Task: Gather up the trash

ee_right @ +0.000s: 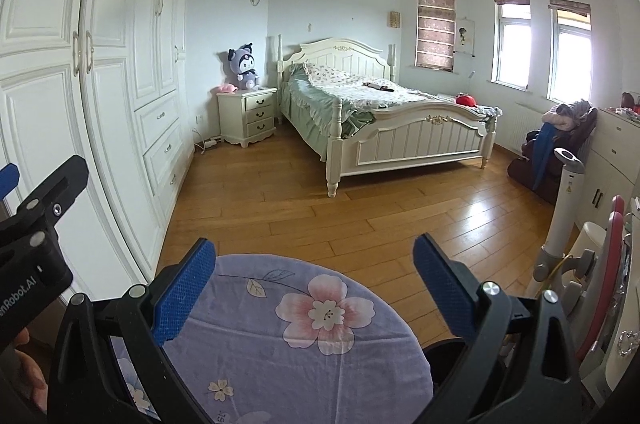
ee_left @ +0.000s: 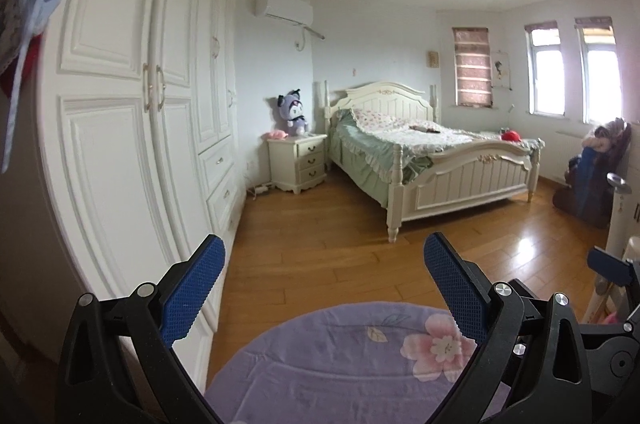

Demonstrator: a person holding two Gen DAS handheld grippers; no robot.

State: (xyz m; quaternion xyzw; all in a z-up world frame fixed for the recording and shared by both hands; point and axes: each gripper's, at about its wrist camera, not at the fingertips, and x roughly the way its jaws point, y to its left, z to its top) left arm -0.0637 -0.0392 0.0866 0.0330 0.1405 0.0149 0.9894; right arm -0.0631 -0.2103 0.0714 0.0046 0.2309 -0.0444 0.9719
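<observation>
The wardrobe (ee_right: pixel 100 95) fills the left wall, and the floor along its foot looks bare of litter. Next comes the nightstand (ee_right: pixel 248 115) with a plush toy (ee_right: pixel 243 67) on top, then the bed (ee_right: pixel 384 115), where a small dark item (ee_right: pixel 380 87) lies on the cover, too small to tell if it is trash. In front, both tools hang over a round purple flowered cushion (ee_right: pixel 288 336): the left hand-held gripper (ee_left: pixel 320 288) has its fingers spread wide and empty, and the right hand-held gripper (ee_right: pixel 316 288) is likewise spread and holding nothing. No trash or bin shows clearly in either view. The step in hand is probably searching, so it should go best by sweeping both cameras slowly across the wooden floor (ee_right: pixel 360 207), toward the cluttered chair (ee_right: pixel 560 139) at the right, jaws kept apart.
</observation>
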